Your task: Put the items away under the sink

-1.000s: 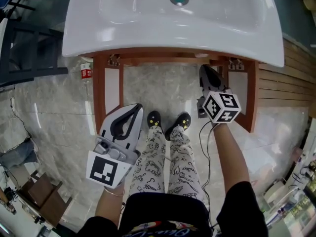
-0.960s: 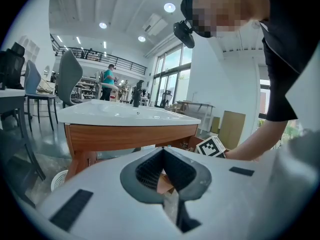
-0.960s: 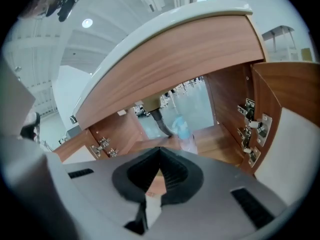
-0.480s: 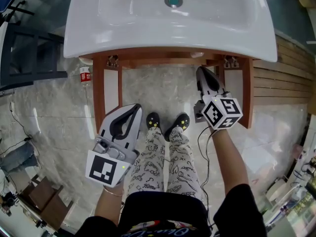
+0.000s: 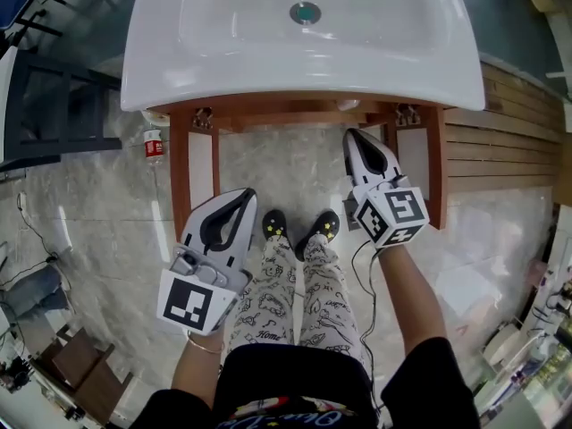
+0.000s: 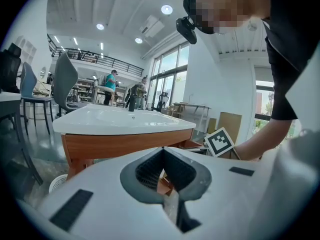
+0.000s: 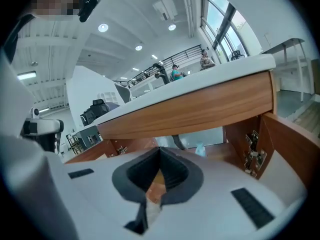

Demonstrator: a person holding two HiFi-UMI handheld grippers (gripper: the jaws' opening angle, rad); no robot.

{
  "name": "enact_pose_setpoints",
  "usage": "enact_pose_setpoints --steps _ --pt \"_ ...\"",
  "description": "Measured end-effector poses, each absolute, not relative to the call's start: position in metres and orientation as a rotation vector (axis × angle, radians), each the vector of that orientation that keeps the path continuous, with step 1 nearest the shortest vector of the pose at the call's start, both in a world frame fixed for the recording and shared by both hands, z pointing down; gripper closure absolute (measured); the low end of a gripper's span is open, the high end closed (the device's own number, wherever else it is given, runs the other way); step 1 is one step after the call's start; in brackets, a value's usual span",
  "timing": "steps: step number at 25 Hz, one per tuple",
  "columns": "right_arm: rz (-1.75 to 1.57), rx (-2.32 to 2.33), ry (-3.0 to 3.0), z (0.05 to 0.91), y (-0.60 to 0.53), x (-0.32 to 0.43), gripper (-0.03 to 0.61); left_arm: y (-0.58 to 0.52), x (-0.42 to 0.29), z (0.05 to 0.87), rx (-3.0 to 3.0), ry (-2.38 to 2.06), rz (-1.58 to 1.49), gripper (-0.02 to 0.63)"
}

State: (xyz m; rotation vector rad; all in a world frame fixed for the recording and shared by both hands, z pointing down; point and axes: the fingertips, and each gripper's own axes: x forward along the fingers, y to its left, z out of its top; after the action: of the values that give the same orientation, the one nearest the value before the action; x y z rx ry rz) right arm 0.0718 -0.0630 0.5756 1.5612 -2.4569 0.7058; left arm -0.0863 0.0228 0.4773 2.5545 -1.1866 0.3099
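1. Head view: a white ceramic sink basin (image 5: 179,70) with a teal drain (image 5: 305,12) sits on a reddish-brown wooden cabinet (image 5: 268,114). The cabinet's left door (image 5: 180,177) and right door (image 5: 435,168) both stand open toward the person.
2. A small clear bottle with a red label (image 5: 154,143) lies on the grey marble floor (image 5: 98,213), just outside the left door and not inside the cabinet.
3. The left gripper (image 5: 248,193), white with dark pads, is well in front of the left door, apart from the bottle. In the left gripper view its jaws (image 6: 162,149) meet at the tips with nothing between them.
4. The right gripper (image 5: 350,134) points into the cabinet opening, just inside the right door and below the basin's front edge.
5. In the right gripper view its jaws (image 7: 160,149) are pressed together and empty. Beyond them, inside the cabinet, a grey drain pipe (image 7: 177,141) shows with a small pale blue item (image 7: 200,149) beside it; what that item is cannot be told.
6. The person's black shoes with yellow dots (image 5: 277,224) stand between the two grippers, in front of the opening.
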Motion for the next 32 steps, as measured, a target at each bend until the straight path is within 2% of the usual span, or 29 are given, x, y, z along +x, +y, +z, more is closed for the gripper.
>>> enact_pose_setpoints --steps 32 --pt "0.728 1.606 -2.535 0.483 -0.052 0.084 0.572 0.014 -0.071 0.441 2.626 -1.112 0.297 0.607"
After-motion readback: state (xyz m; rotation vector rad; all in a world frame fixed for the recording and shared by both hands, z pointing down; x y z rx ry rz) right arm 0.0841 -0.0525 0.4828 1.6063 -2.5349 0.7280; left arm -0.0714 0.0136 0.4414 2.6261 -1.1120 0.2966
